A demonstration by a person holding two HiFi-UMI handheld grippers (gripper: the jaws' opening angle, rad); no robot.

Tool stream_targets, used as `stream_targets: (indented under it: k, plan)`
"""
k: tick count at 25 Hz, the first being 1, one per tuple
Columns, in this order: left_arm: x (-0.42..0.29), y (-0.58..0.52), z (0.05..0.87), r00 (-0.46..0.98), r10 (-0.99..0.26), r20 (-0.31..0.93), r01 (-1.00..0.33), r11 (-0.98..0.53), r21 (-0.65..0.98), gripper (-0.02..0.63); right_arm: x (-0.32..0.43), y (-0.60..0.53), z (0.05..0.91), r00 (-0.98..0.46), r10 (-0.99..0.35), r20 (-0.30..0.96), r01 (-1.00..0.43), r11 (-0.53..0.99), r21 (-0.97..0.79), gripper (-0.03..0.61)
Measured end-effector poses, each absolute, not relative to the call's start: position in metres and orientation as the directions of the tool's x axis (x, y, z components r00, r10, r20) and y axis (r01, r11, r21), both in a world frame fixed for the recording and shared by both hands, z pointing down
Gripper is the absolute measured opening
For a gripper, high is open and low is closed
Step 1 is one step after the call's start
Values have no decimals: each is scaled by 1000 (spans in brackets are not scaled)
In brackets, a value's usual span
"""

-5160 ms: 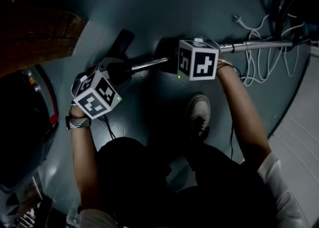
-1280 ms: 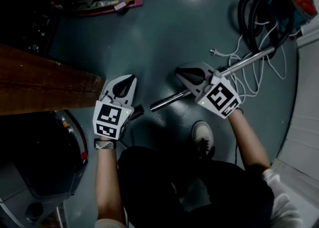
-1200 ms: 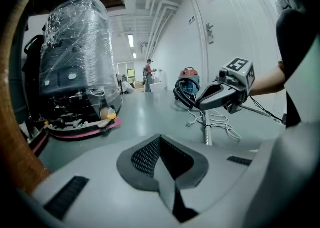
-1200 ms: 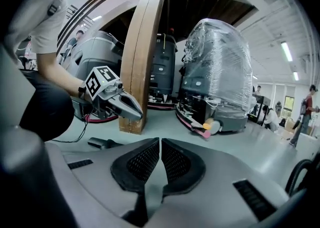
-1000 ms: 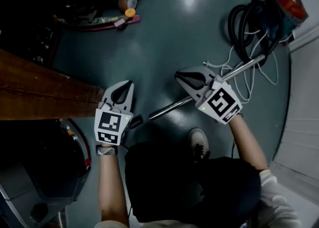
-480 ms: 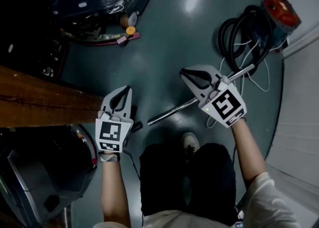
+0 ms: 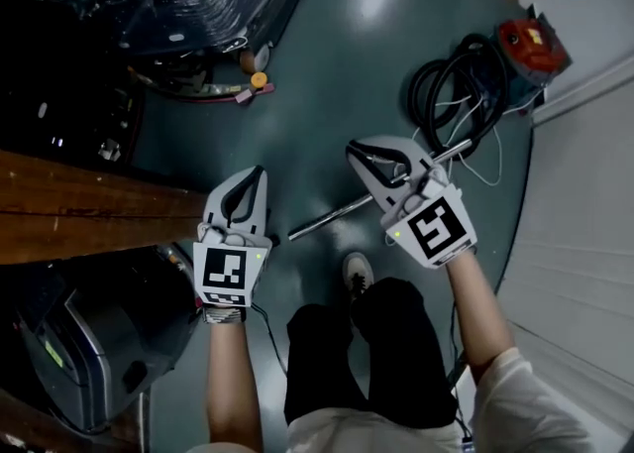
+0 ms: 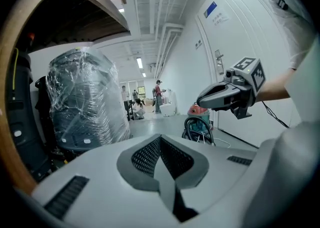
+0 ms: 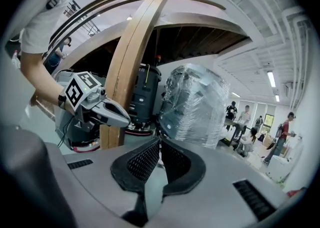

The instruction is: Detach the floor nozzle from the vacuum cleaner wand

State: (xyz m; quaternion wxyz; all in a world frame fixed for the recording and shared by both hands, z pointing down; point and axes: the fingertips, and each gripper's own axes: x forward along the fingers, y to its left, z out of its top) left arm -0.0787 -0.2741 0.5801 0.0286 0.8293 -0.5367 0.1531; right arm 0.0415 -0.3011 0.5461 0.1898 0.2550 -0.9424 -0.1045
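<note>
Above the floor, the left gripper and right gripper hang, jaws together (both empty). The wand lies below.

You have nothing legible here. On the white wall, the blue sign and the white notice beneath it are too small to read. The left marker cube and right marker cube carry only black-and-white square patterns.
</note>
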Motion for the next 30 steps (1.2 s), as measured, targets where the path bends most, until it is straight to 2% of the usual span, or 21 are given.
stream_targets:
  k: [9, 13, 19, 30]
  plan:
    - [-80, -269, 418, 367, -872, 325, -895, -426, -131, 2, 40, -289, 379, -793, -542, 279, -474, 836, 277, 37]
    - [-78, -259, 348, 338, -888, 311, -918, -383, -98, 2, 42, -280, 306, -786, -553, 276, -496, 831, 253, 37]
    - [-52, -244, 254, 397, -873, 284, -897, -434, -81, 2, 50, -263, 205, -770, -580, 265, -511, 810, 287, 37]
    - [-49, -209, 127, 415, -889, 193, -888, -442, -126, 2, 49, -215, 94, -742, -638, 205, -551, 755, 355, 37]
